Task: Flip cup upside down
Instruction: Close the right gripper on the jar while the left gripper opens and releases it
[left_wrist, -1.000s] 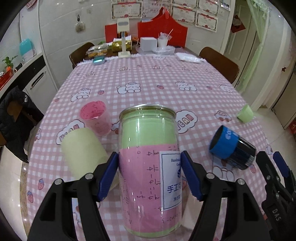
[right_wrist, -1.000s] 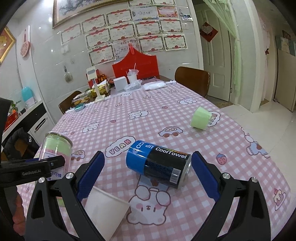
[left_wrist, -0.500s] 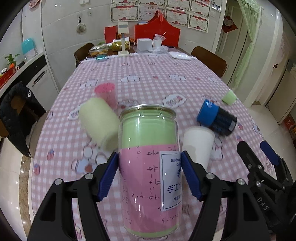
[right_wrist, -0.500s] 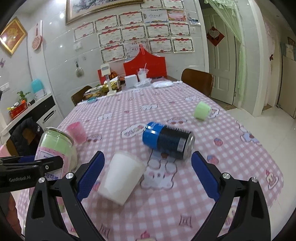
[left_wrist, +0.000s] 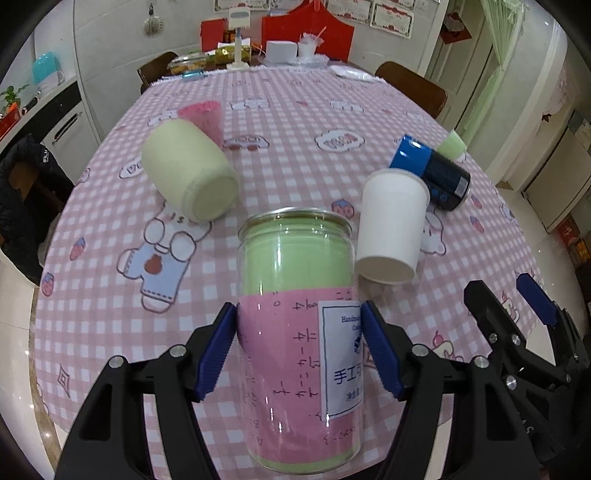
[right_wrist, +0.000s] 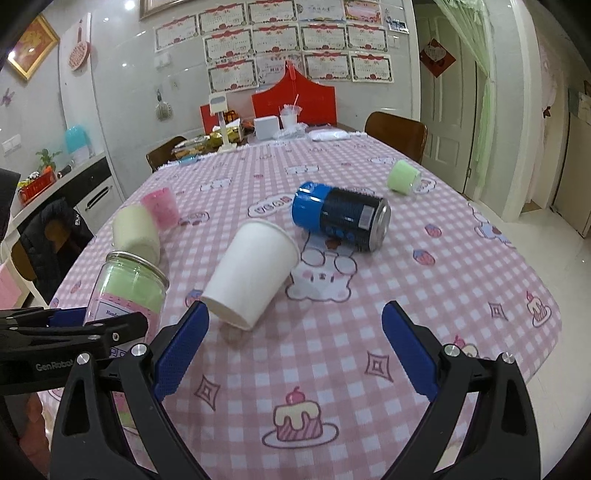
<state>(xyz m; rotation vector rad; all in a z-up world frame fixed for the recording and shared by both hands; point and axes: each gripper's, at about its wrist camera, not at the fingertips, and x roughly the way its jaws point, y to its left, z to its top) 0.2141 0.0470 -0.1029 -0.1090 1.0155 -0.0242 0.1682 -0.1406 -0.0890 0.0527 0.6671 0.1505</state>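
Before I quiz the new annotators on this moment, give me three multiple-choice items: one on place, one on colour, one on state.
1. The white paper cup lies nearest which thing?
A. blue can
B. green cup
C. pink cup

2. The cap end of the can is
A. red
B. blue
C. yellow

3. The left gripper is
A. open
B. out of view
C. shut on the jar

Key: 1 A, the can lies just behind the cup; 2 B, its wide end is blue; 3 C, both pads press the jar.
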